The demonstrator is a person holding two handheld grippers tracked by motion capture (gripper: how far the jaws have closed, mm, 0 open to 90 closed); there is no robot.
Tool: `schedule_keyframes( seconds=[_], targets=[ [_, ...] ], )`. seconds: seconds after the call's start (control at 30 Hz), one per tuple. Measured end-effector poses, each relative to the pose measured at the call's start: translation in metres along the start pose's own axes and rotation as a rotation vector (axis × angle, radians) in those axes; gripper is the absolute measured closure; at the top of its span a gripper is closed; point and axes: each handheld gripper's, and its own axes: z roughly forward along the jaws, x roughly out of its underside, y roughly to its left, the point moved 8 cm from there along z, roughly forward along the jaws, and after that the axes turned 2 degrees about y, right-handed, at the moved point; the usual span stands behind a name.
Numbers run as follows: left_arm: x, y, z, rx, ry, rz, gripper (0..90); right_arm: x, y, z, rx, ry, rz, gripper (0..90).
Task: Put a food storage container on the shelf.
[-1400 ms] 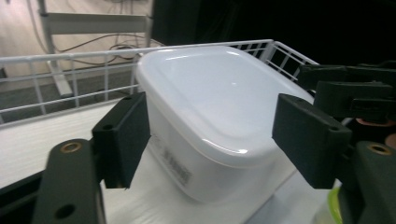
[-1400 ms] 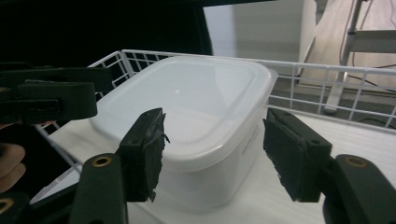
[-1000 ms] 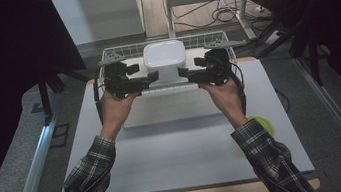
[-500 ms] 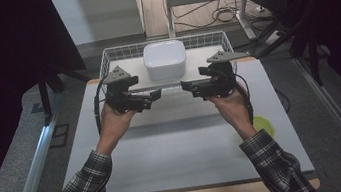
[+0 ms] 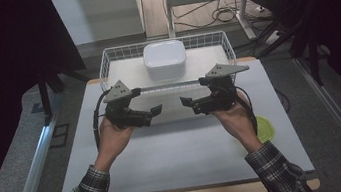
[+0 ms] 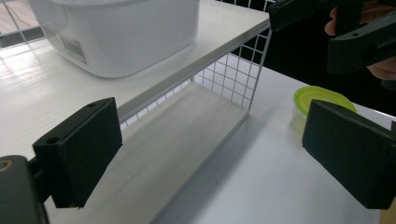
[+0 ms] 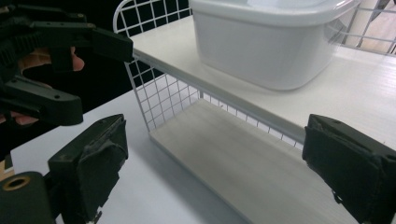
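Both grippers, left [image 5: 156, 110] and right [image 5: 187, 100], back off mid-frame, fingers just spread and empty; the white tub [image 5: 164, 60] apparently sits delivered on the wire rack [image 5: 225, 48].

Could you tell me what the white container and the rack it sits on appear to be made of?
The white container looks like glossy, slightly translucent plastic: soft sheen, rounded moulded corners, a barcode label. The rack seems to be white-coated wire mesh, a thin grid, carrying matte shelf boards with a pale wood-grain print, probably laminate.
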Motion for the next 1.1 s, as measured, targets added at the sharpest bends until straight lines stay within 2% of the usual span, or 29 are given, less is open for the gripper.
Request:
schedule_keyframes(
  seconds=[0.13, 0.37, 0.63, 0.83, 0.97, 1.07, 1.1],
  targets=[
    [0.004, -0.004, -0.002, 0.010, -0.005, -0.001, 3.9, 0.007, 0.002, -0.003, -0.004, 0.005, -0.003, 5.1],
    [0.017, -0.021, -0.005, 0.067, 0.020, 0.013, 3.2, 0.020, 0.004, -0.009, 0.008, 0.011, -0.023, 3.8],
    [0.030, -0.035, -0.009, 0.052, 0.025, 0.047, 2.0, 0.036, 0.010, -0.016, -0.001, 0.006, -0.028, 2.0],
    [0.046, -0.040, -0.007, 0.063, 0.007, 0.009, 1.8, 0.054, 0.012, -0.021, 0.008, 0.021, -0.050, 0.7],
    [0.055, -0.039, -0.004, 0.046, 0.021, 0.011, 1.5, 0.063, 0.009, -0.025, 0.017, 0.030, -0.050, 0.3],
    [0.061, -0.042, -0.004, 0.062, 0.019, -0.002, 1.5, 0.066, 0.010, -0.026, 0.011, 0.030, -0.047, 0.2],
    [0.064, -0.044, -0.005, 0.054, 0.024, 0.005, 1.6, 0.071, 0.011, -0.028, 0.007, 0.034, -0.041, 0.2]
  ],
)
